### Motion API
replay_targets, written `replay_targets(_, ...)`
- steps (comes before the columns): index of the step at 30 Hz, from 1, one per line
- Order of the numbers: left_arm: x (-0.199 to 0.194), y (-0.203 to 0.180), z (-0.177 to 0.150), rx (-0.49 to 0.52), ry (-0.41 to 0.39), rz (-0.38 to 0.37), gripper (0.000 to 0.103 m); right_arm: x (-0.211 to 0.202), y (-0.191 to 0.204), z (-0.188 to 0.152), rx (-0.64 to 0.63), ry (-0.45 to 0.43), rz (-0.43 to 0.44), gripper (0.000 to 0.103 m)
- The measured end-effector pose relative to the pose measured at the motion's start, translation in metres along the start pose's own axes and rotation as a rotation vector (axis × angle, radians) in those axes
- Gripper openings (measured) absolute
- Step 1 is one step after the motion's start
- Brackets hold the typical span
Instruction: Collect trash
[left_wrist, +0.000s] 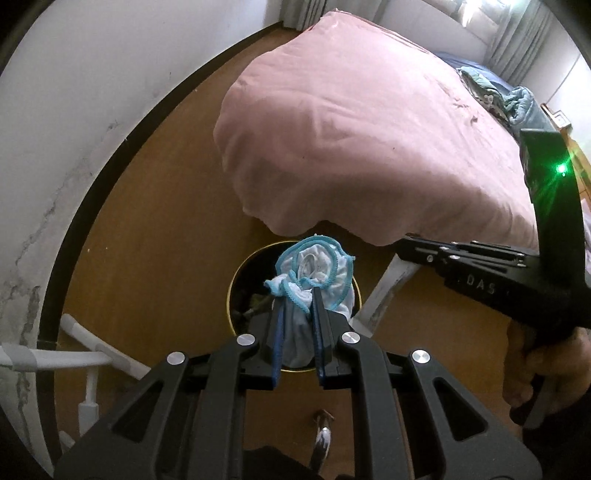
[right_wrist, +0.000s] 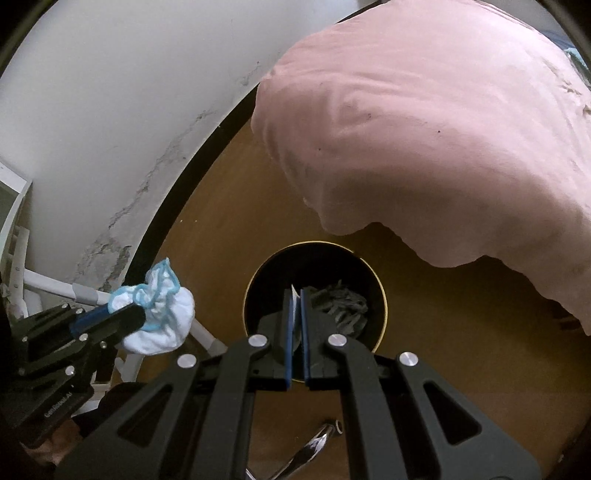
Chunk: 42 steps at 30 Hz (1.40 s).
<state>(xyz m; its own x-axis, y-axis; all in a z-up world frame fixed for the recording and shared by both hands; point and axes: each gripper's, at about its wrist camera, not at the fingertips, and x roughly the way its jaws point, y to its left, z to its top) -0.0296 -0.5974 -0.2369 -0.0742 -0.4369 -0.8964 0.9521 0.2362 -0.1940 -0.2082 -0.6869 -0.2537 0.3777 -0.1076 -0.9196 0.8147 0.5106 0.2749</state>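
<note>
step: drop-off over bin (right_wrist: 314, 295) | L claw (left_wrist: 298, 304) clamped on blue-trimmed cloth (left_wrist: 317, 273) | R claw (right_wrist: 296, 295) pinched white scrap (right_wrist: 294, 295) | next: prob. centre both over bin, let go

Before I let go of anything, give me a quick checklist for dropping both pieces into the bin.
1. Left gripper clamped on the blue-trimmed cloth: ok.
2. Right gripper pinching the white scrap: ok.
3. Right gripper over the bin opening: ok.
4. Left gripper over the bin: cannot tell; the two views disagree.
5. Bin has room: ok, dark trash lies low.
6. Pink duvet clear of the bin's rim: ok.
</note>
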Motion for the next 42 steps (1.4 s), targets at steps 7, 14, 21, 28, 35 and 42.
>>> replay_targets(7,-0.001,0.0,0.001,-0.004,0.001,-0.007,0.011,0.011,0.0,0.006,0.027,0.023,0.058,0.011)
replay_targets(14,-0.007,0.001,0.0,-0.007,0.001,-0.007,0.011,-0.003,0.001,0.006,0.019,-0.034,0.051,0.071)
replay_targets(21,-0.006,-0.002,0.003,-0.007,0.008,-0.018,0.011,-0.016,-0.007,0.007,0.052,-0.075,0.029,0.071)
replay_targets(28,-0.002,-0.014,0.015,-0.001,0.025,-0.04,0.055,-0.035,-0.021,0.01,0.108,-0.127,0.021,0.074)
replay_targets(35,-0.033,-0.027,0.018,0.027,-0.014,-0.024,0.081,-0.064,-0.024,0.013,0.108,-0.179,-0.003,0.085)
replay_targets(42,-0.132,-0.035,0.001,0.069,-0.172,0.082,0.096,-0.125,0.018,0.017,-0.025,-0.281,-0.076,0.096)
